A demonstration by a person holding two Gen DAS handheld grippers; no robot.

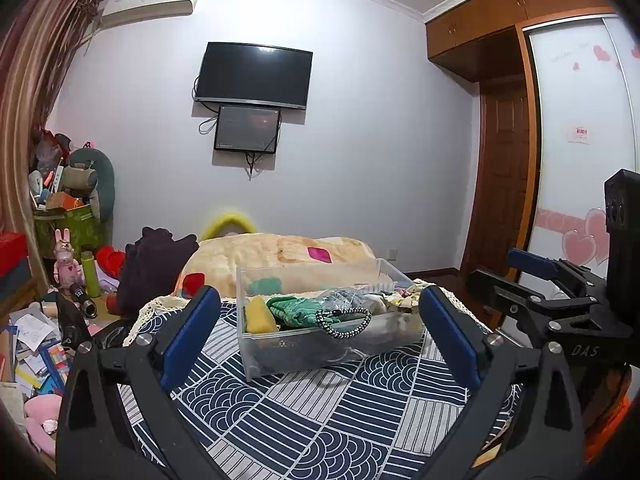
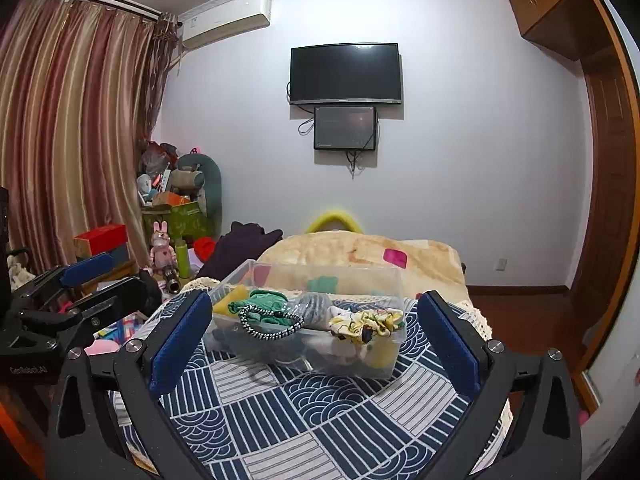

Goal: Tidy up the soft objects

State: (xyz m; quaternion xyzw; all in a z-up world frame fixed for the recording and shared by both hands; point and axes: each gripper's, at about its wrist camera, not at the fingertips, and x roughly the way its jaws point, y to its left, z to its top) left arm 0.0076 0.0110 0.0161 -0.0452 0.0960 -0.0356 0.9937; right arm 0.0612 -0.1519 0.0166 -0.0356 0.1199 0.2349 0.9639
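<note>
A clear plastic box (image 1: 332,354) (image 2: 312,360) stands on the blue-and-white patterned cloth (image 1: 304,412) (image 2: 304,412). In it lie a yellow sponge (image 1: 259,315), a green knitted item (image 1: 294,310) (image 2: 266,300), a black-and-white braided band (image 1: 346,322) (image 2: 270,322), a grey item (image 2: 316,304) and a yellow-and-white scrunchie (image 2: 366,324). My left gripper (image 1: 320,332) is open and empty in front of the box. My right gripper (image 2: 316,340) is open and empty, also short of the box. The right gripper shows at the right edge of the left wrist view (image 1: 560,300).
A beige blanket (image 1: 280,256) (image 2: 360,256) lies on the bed behind the box. Dark clothing (image 1: 154,268) sits at its left. Cluttered papers, toys and bottles (image 1: 60,300) fill the floor at left. A wardrobe (image 1: 580,140) and door (image 2: 612,200) are at right.
</note>
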